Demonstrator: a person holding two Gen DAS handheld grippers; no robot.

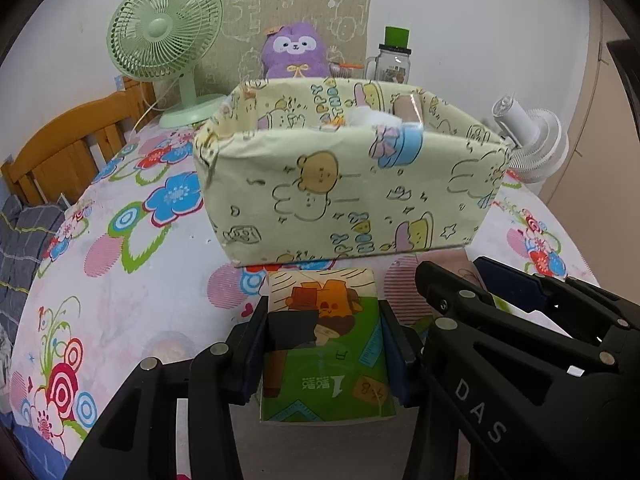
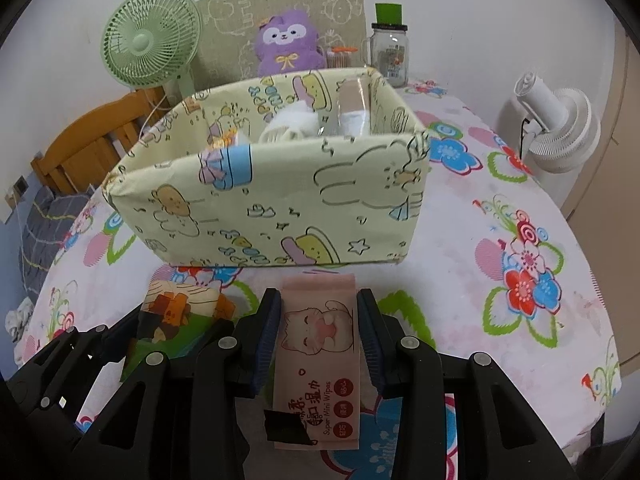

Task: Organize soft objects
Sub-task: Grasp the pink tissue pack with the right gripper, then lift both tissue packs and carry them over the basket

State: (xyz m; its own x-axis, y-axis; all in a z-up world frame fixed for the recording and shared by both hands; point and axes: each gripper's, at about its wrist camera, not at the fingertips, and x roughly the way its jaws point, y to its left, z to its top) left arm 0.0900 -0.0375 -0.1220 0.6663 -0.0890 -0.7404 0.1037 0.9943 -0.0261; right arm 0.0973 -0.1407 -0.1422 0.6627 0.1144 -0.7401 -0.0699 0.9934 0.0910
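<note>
Nearest the left wrist camera, the left gripper [image 1: 324, 344] is clamped on a tissue pack [image 1: 326, 348], a soft plastic-wrapped block printed with cartoon figures on green; its dark pads press both long sides, and the pack's near end is cut off between the black finger frames. In the right wrist view the right gripper [image 2: 319, 334] likewise squeezes a pink wipes pack [image 2: 320, 360], a flat glossy sachet with a cat drawing and a black tab near its lower end. The two grippers sit side by side, each showing at the edge of the other's view. Just beyond both packs stands the fabric bin [image 1: 348, 192], a pale yellow, soft-walled rectangular box with cartoon animals, open at the top; white crumpled items and a clear-wrapped roll show inside, partly hidden by the near wall. It rests on a glossy floral tablecloth [image 2: 500, 216], with bare cloth open to its right and left. Behind the bin are a green fan [image 1: 166, 36], a purple plush toy [image 1: 292, 54], a glass jar [image 1: 394, 62] and a white fan [image 2: 556, 128]; the plush's lower half is hidden by the bin.
</note>
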